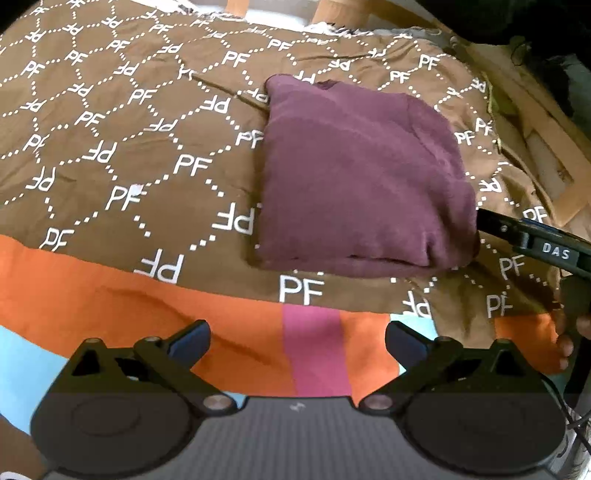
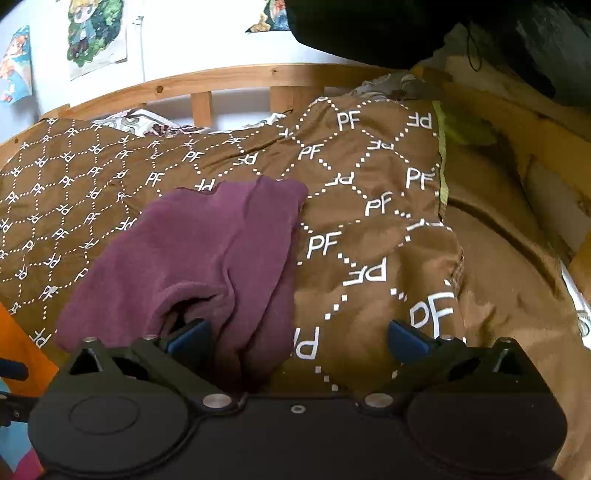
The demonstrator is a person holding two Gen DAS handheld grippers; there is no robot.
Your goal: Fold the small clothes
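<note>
My left gripper (image 1: 297,345) stands wide, nothing between its blue pads (image 1: 188,341). It hangs above the orange band (image 1: 110,295) and pink stripe (image 1: 317,350) at the near edge of the bed cover, clear of the garment.

The maroon garment (image 1: 354,177) lies folded into a thick, roughly square bundle on the brown blanket (image 1: 129,129) printed with white "PF" letters. It sits toward the blanket's right side, its near folded edge just short of the blanket's near edge, where the orange band begins.

My right gripper (image 2: 299,341) is also spread wide. From its own camera, its left pad (image 2: 190,338) sits in a fold at the near corner of the garment (image 2: 192,251); the other pad is over bare blanket (image 2: 369,229), so the cloth is not pinched. In the left view, one finger (image 1: 532,236) of that right gripper reaches the bundle's near right corner; whether it touches I cannot tell.

A wooden bed rail (image 2: 221,79) runs along the blanket's far edge, with pictures (image 2: 96,35) on the wall behind.
</note>
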